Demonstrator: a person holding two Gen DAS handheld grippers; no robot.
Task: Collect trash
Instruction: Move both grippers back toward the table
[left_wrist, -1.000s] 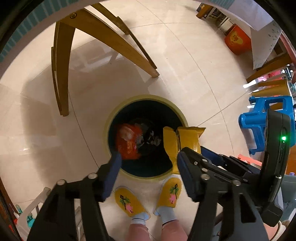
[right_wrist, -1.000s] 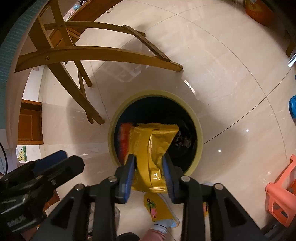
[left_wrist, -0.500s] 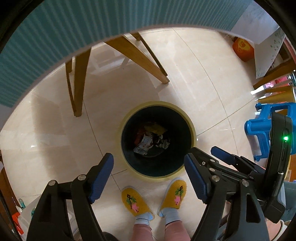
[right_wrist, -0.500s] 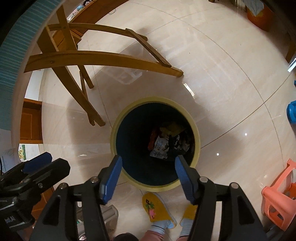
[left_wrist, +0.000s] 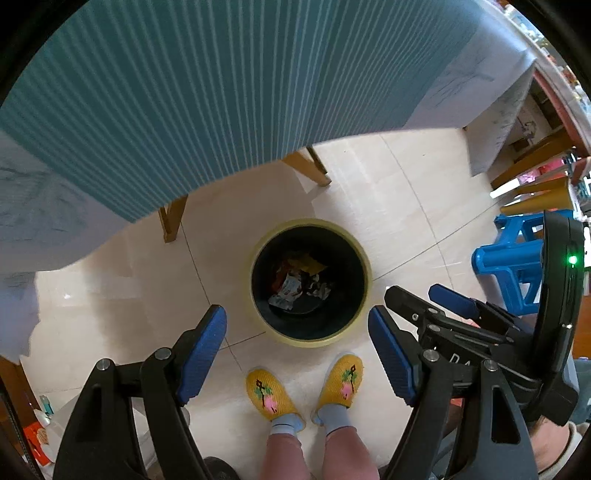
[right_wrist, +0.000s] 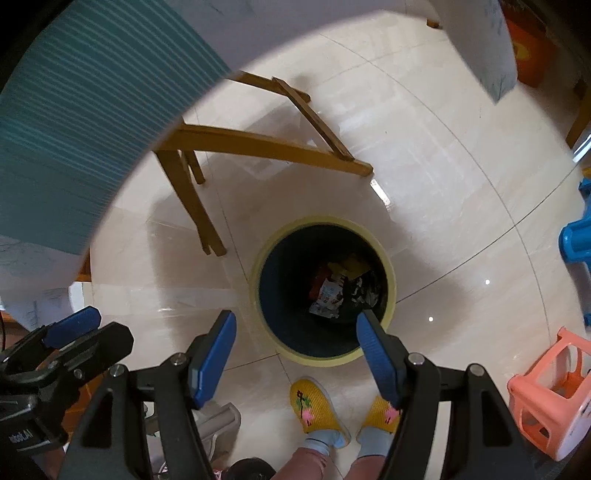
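A round trash bin with a yellow rim (left_wrist: 364, 258) (right_wrist: 389, 258) stands on the tiled floor below both grippers. Several wrappers (left_wrist: 295, 284) (right_wrist: 332, 291), among them a yellow packet (left_wrist: 306, 263) (right_wrist: 352, 264), lie at its bottom. My left gripper (left_wrist: 297, 343) is open and empty, high above the bin's near edge. My right gripper (right_wrist: 295, 347) is open and empty, also above the near edge. The right gripper's body shows at the right of the left wrist view (left_wrist: 461, 325).
A table with a teal striped cloth (left_wrist: 184, 92) (right_wrist: 74, 129) and wooden legs (right_wrist: 258, 144) overhangs the far side. A blue stool (left_wrist: 513, 258) and a pink stool (right_wrist: 554, 391) stand to the right. The person's feet in yellow slippers (left_wrist: 269, 395) are just before the bin.
The right gripper opened and let go of the yellow packet, which now lies in the bin. Both grippers rose away from the bin, and the tablecloth came into view.
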